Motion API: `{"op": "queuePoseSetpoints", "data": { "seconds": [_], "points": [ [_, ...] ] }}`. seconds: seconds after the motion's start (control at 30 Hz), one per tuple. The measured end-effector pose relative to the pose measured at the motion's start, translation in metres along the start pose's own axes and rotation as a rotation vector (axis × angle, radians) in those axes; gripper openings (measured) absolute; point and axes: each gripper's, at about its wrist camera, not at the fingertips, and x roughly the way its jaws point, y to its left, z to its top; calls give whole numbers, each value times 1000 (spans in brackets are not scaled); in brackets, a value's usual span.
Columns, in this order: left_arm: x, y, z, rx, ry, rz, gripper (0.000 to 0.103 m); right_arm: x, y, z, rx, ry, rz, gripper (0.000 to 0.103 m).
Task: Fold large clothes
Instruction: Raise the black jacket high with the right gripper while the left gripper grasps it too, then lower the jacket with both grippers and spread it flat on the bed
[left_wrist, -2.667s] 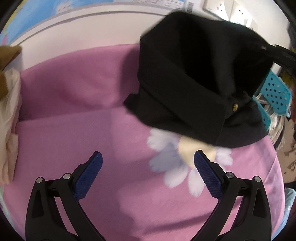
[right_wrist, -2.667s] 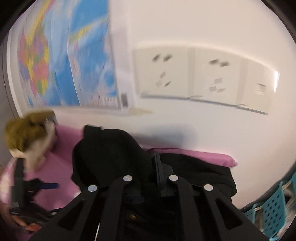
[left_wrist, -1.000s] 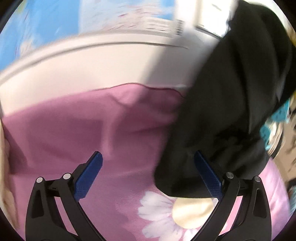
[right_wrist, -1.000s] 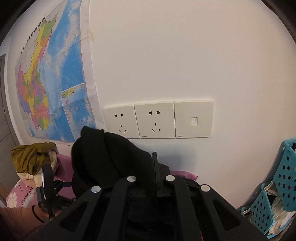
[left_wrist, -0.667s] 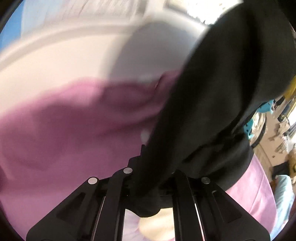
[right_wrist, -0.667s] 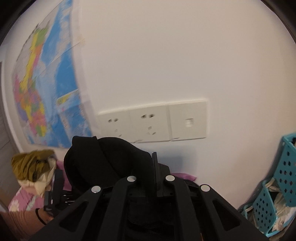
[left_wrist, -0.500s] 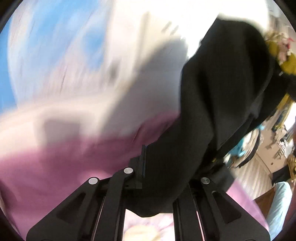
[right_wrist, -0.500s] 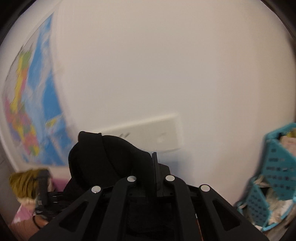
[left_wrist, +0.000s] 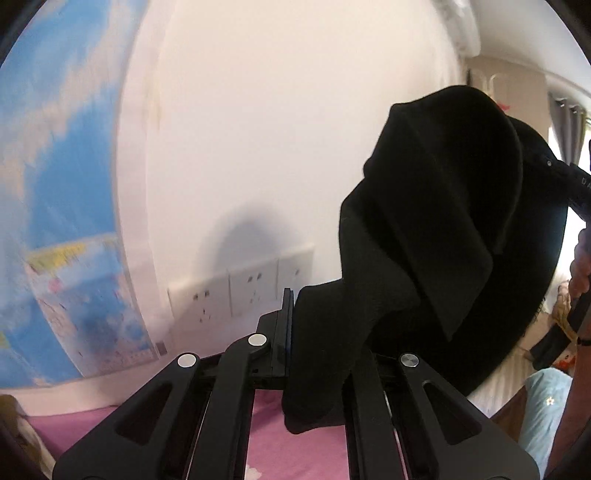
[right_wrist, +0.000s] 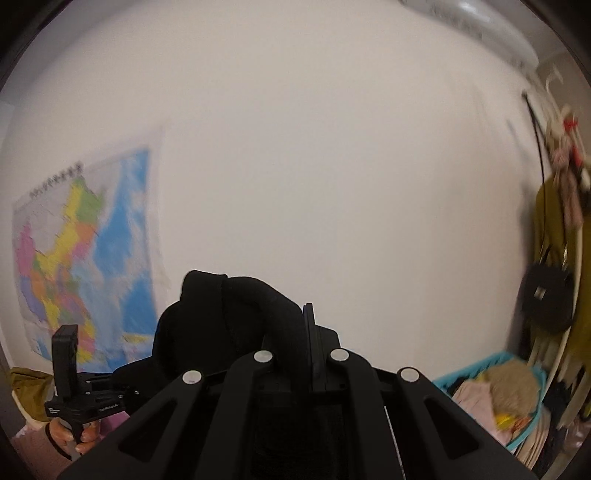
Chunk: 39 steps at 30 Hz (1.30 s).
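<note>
Black garment (left_wrist: 436, 236) bunched at right of frame, hanging above the pink bed sheet (left_wrist: 266, 435), one edge clamped in the left tool (left_wrist: 291, 332). Another fold, lower centre, pinched tight in the right tool (right_wrist: 306, 354), draping leftward before the wall map (right_wrist: 85, 258).

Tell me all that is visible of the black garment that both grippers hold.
The black garment is a thick, matte, soft cloth, bunched in heavy folds. It hangs in the air in front of the white wall, above the pink sheet. The left gripper is shut on one twisted end, the right gripper on another part. Its overall shape cannot be made out.
</note>
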Motion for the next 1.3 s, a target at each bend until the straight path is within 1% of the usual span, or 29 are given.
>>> {"op": "queuePoseSetpoints", "data": {
  "seconds": [0.03, 0.1, 0.13, 0.17, 0.2, 0.23, 0.3, 0.33, 0.37, 0.4, 0.43, 0.5, 0.57, 0.6, 0.63, 0.7, 0.77, 0.8, 0.83, 0.9, 0.93, 0.97, 1.03, 1.07, 1.13, 1.2, 1.23, 1.3],
  "points": [
    [-5, -17, 8, 4, -25, -8, 5, -14, 4, 7, -12, -23, -3, 3],
    [-27, -35, 22, 26, -73, -28, 5, -51, 13, 25, -16, -86, 6, 3],
    [-39, -48, 25, 40, -95, -39, 5, -64, 15, 32, -15, -106, 10, 3],
    [-53, -56, 29, 59, -119, -47, 5, -88, 20, 43, -16, -153, 11, 3],
    [-66, -66, 35, 81, -145, -52, 5, -101, 21, 52, -15, -180, 14, 3],
    [-80, -82, 43, 103, -181, -60, 5, -121, 26, 63, -20, -216, 22, 3],
    [-103, -100, 53, 122, -219, -74, 5, -151, 34, 78, -20, -263, 36, 3],
    [-119, -108, 56, 126, -235, -85, 5, -164, 40, 85, -22, -275, 48, 3],
    [-135, -114, 57, 133, -251, -76, 5, -173, 44, 89, -24, -281, 50, 3],
    [-144, -118, 55, 135, -261, -68, 5, -182, 48, 93, -21, -282, 67, 3],
    [-161, -119, 55, 133, -275, -60, 5, -191, 52, 95, -20, -282, 89, 3],
    [-190, -114, 52, 141, -298, -31, 5, -203, 58, 91, -17, -278, 120, 3],
    [-230, -115, 38, 151, -322, 6, 5, -215, 65, 83, -16, -263, 162, 3],
    [-242, -112, 31, 153, -328, 20, 5, -219, 69, 77, -15, -253, 191, 3],
    [-266, -112, 19, 150, -334, 35, 5, -220, 73, 72, -12, -246, 213, 3],
    [-293, -108, 0, 153, -331, 65, 5, -224, 81, 51, 1, -212, 287, 3],
    [-319, -97, -21, 169, -321, 115, 5, -223, 90, 30, 12, -180, 347, 3],
    [-321, -90, -27, 173, -312, 135, 5, -223, 94, 17, 28, -165, 394, 3],
    [-333, -91, -41, 190, -290, 177, 5, -223, 97, 8, 44, -156, 424, 3],
    [-344, -89, -57, 203, -266, 213, 5, -226, 110, -15, 49, -131, 489, 3],
    [-355, -92, -68, 212, -240, 245, 5, -229, 116, -23, 48, -126, 522, 3],
    [-364, -92, -74, 213, -224, 252, 5, -231, 120, -28, 50, -124, 544, 3],
    [-384, -96, -82, 200, -212, 251, 5, -235, 128, -33, 56, -115, 578, 3],
    [-393, -100, -85, 207, -211, 265, 5, -240, 133, -33, 56, -116, 602, 3],
    [-416, -111, -90, 231, -232, 291, 5, -249, 140, -29, 45, -130, 642, 3],
    [-433, -119, -92, 235, -257, 310, 5, -262, 148, -22, 17, -176, 671, 3],
    [-440, -120, -91, 229, -266, 319, 5, -263, 151, -19, 8, -190, 682, 3],
    [-446, -117, -85, 199, -267, 341, 5, -253, 153, -13, 14, -182, 697, 3]
  ]
}}
